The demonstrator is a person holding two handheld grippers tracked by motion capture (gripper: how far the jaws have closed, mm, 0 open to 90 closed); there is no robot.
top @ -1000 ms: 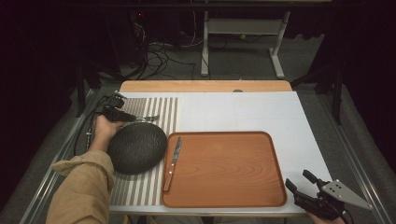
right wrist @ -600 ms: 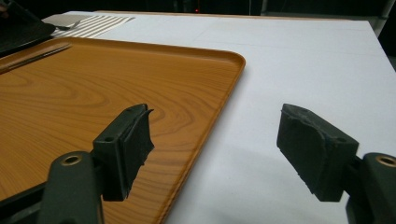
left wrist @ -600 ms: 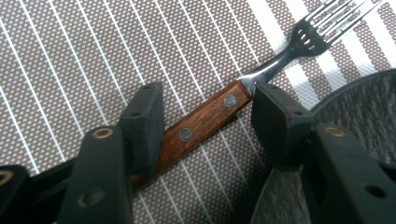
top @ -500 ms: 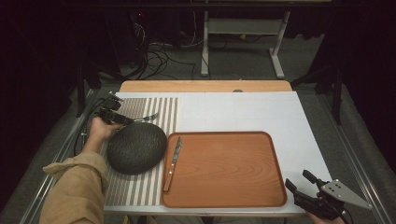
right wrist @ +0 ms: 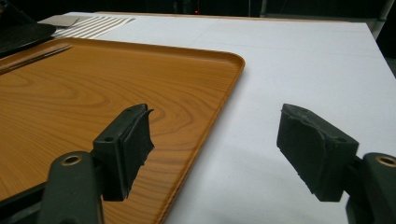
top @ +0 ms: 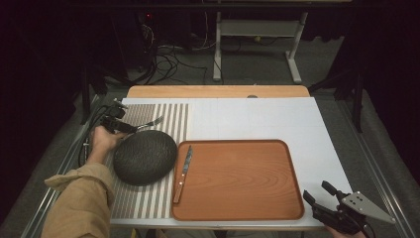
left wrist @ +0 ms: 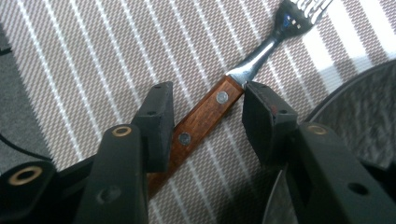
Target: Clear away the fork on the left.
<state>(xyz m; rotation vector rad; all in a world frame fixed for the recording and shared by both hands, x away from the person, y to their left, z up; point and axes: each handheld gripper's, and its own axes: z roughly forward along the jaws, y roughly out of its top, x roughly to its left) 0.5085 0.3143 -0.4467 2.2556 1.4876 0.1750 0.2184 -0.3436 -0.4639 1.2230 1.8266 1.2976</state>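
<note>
Fork (left wrist: pixel 219 105) btwn closing left gripper (left wrist: pixel 205 116) jaws

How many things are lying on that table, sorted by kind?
Cutlery: 2, a wooden-handled steel fork and a wooden-handled knife.
Dishes: 1, a dark grey round plate.
Trays: 1, an orange-brown wooden tray.
Mats: 1, a striped beige placemat.
Total: 5.

Room: dark, with black surroundings on all sides.
Floor (top: pixel 257 59): grey, with loose cables (top: pixel 163 54) lying behind the desk.
Furniture: white frame (top: pixel 257 34) standing behind the desk.
Desk (top: pixel 257 119): white top, wooden far edge, lit from above.
</note>
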